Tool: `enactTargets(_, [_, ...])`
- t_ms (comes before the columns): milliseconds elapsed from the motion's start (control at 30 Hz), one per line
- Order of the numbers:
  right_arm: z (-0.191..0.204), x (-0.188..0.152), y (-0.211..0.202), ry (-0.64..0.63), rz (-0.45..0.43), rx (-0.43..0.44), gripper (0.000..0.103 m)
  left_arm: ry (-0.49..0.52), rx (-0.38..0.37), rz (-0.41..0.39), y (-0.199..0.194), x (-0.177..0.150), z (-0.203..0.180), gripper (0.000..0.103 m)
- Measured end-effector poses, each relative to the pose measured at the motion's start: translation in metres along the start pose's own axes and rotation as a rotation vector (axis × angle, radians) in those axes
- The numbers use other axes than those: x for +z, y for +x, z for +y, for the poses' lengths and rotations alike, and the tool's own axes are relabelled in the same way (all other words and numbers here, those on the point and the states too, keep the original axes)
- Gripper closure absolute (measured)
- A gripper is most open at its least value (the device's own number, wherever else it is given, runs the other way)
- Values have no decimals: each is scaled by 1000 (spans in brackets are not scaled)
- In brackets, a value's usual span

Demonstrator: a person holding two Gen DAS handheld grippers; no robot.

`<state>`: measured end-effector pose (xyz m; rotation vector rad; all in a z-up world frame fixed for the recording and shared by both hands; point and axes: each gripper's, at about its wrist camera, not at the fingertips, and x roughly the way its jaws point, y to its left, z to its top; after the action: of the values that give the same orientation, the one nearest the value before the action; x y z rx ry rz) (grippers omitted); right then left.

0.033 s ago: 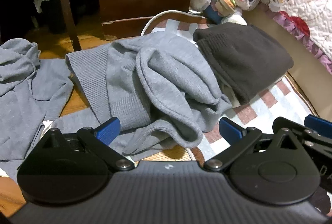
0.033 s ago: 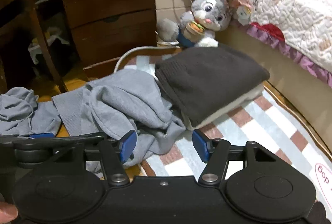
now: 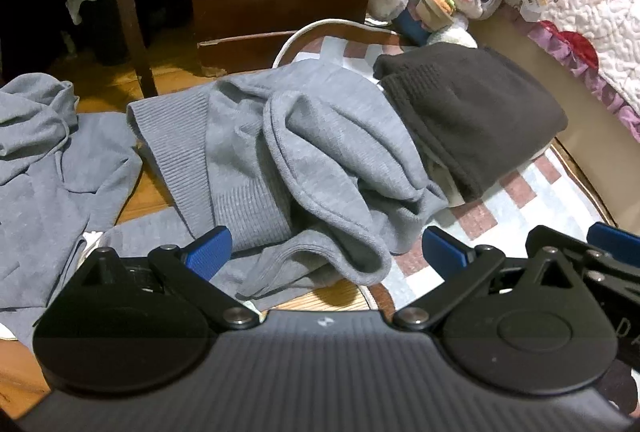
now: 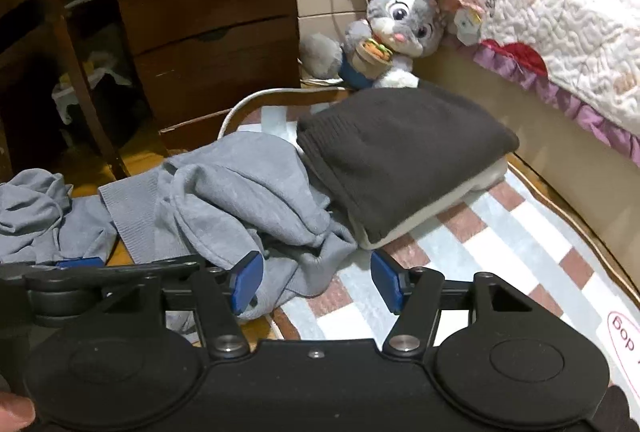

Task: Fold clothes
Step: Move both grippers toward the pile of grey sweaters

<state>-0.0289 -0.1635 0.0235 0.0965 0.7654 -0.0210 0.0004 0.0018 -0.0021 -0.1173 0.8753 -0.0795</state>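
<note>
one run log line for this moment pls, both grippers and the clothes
left gripper open, empty | right gripper open, empty | grey sweater crumpled, unfolded | dark brown sweater folded on checked mat

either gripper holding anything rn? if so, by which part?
Nothing is held. The left gripper is open above the crumpled grey sweater; the right gripper is open too, with only sweater and mat showing between its pads.

Wooden floor [image 3: 144, 200] carries a checked mat [image 4: 500, 232]. On mat: folded dark brown sweater [image 4: 400, 156] atop a cream garment. Crumpled grey sweater [image 3: 280, 152] straddles mat edge; grey hoodie [image 3: 44, 168] on floor.
</note>
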Motion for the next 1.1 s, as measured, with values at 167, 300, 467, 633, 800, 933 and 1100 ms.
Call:
enactTargets(167, [-7, -9, -8, 21, -48, 31, 36, 2, -7, 31, 8, -4, 4, 0])
enactTargets(300, [-6, -6, -3, 13, -8, 1, 34, 20, 19, 48, 13, -4, -5, 0])
enactTargets(467, [6, -8, -16, -4, -22, -39, 32, 9, 7, 58, 17, -3, -3, 0])
enactTargets(633, [2, -10, -15, 0, -17, -50, 31, 3, -9, 73, 21, -3, -2, 0])
enactTargets(800, [1, -13, -12, 6, -1, -37, 27, 12, -18, 81, 23, -4, -4, 0])
enactTargets(933, [-1, -16, -11, 16, -1, -29, 27, 16, -23, 85, 24, -5, -4, 0])
enactTargets(1100, [-3, -17, -12, 25, -1, -33, 27, 16, -26, 90, 24, -6, -4, 0])
